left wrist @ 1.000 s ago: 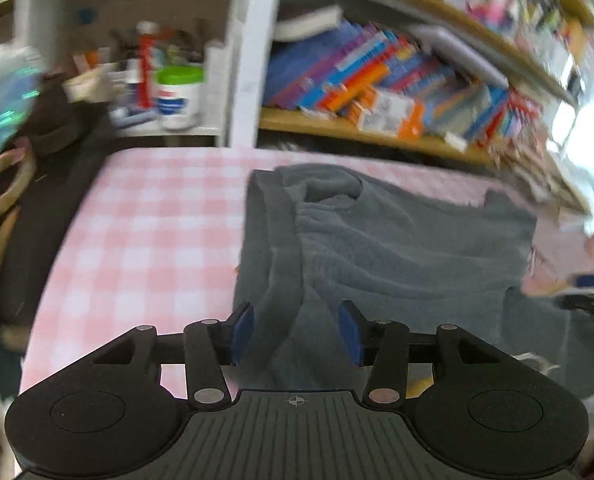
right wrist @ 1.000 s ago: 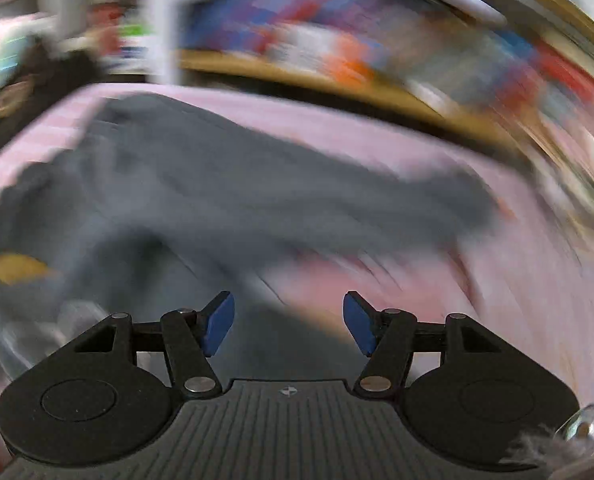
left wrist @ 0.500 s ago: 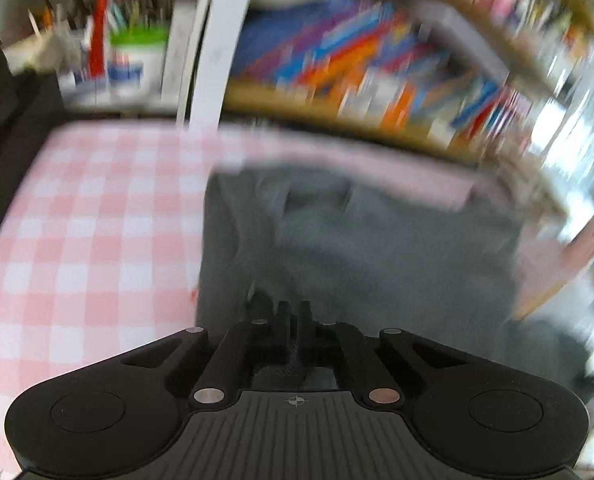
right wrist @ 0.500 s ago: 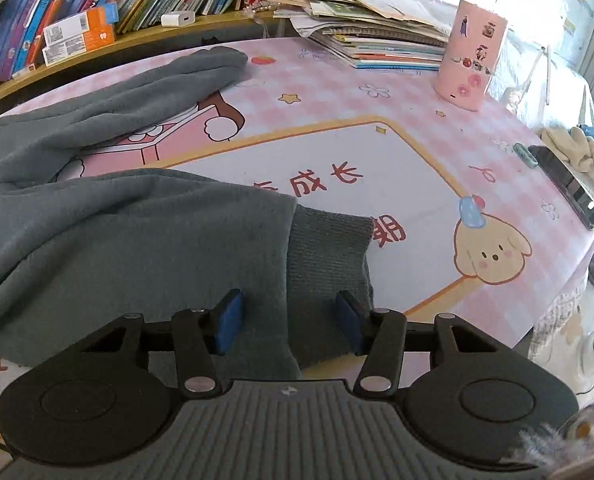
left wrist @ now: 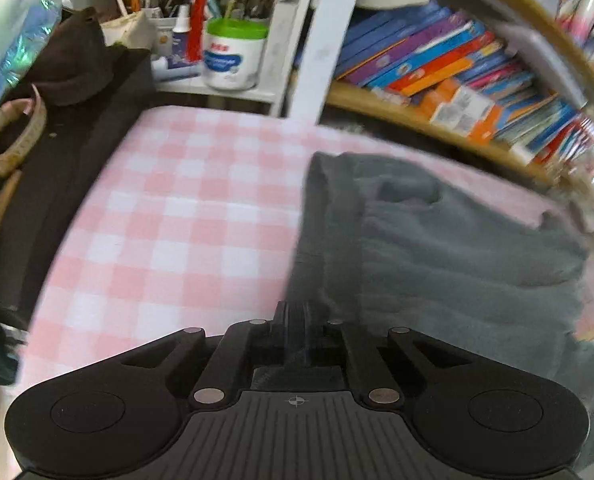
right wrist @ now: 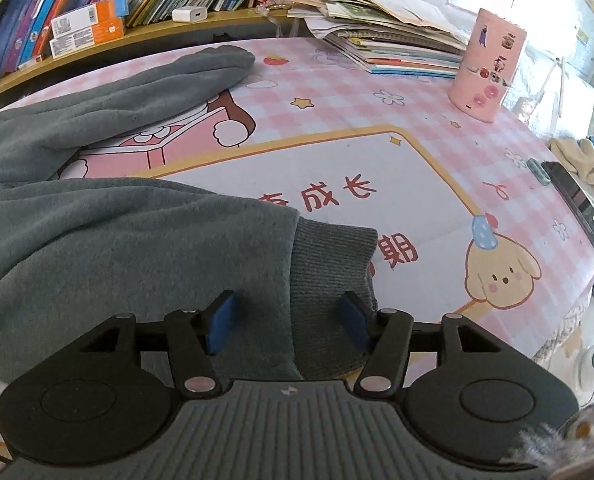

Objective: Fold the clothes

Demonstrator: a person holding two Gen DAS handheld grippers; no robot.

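Two tongs: both at the near edge of one grey garment (right wrist: 129,248) spread on the pink tabletop (right wrist: 377,152).
Garment: a fleece piece with two long limbs, each ending in a ribbed cuff; whether trousers or a sweater, I cannot tell. It lies largely flat, body toward the bookshelf (right wrist: 97,20) side, one limb stretched along the shelf, the other nearer, its cuff (right wrist: 329,256) pointing toward the pink cup (right wrist: 485,64).
Left tongs (left wrist: 295,320): pressed together on a pinch of the garment's edge, on the checked side of the tabletop, away from the cup.
Right tongs (right wrist: 287,322): spread wide, straddling the seam where cuff meets fleece; pads beside the cloth, not squeezing it.
Handling: soft, limp, light, not fragile. It will sag and drag from any single hold, and the fleece likely clings to the tablecloth rather than sliding.
Where to hold: the ribbed cuff and hemmed edges, thicker than the fleece, should give the firmest bite; a pinch mid-panel would probably lift only one layer.
Stage: unfolded as it lies; judged mid-grasp for a fold.
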